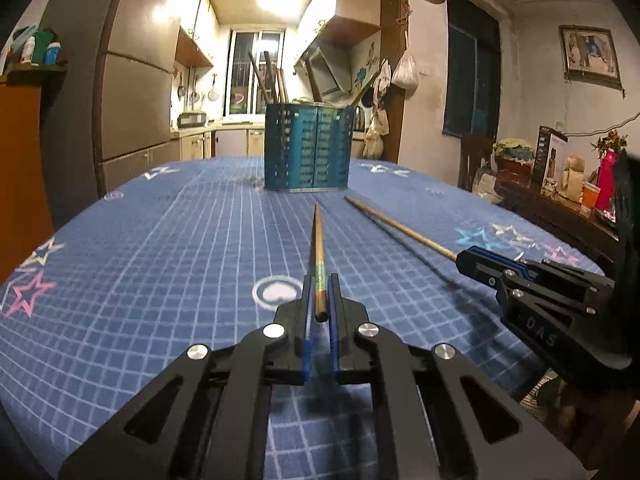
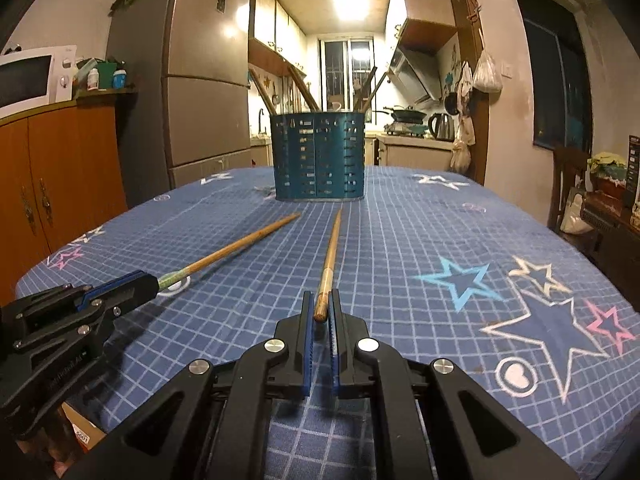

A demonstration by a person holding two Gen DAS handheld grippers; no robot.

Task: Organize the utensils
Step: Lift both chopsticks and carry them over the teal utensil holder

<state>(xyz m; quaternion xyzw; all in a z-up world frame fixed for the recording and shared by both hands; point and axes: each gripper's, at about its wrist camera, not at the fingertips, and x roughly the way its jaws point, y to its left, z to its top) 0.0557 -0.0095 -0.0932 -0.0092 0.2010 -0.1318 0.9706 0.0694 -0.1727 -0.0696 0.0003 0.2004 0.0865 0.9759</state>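
Desk (image 1: 160, 240): blue utensil holder (image 1: 308, 148) stands upright dead ahead. Left hand-held gripper (image 1: 320, 300) clamps one chopstick (image 1: 319, 240), right hand-held gripper (image 2: 320, 312) the other chopstick (image 2: 330, 252); both long axes point at the holder.

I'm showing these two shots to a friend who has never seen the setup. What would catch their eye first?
Probably the two black hand-held grippers, the left hand-held gripper and the right hand-held gripper, each shut on the thick end of a wooden chopstick, one with a green-banded handle and one plain, tips pointing away. Beyond them a teal perforated metal utensil holder stands on the blue checked, star-printed tablecloth.
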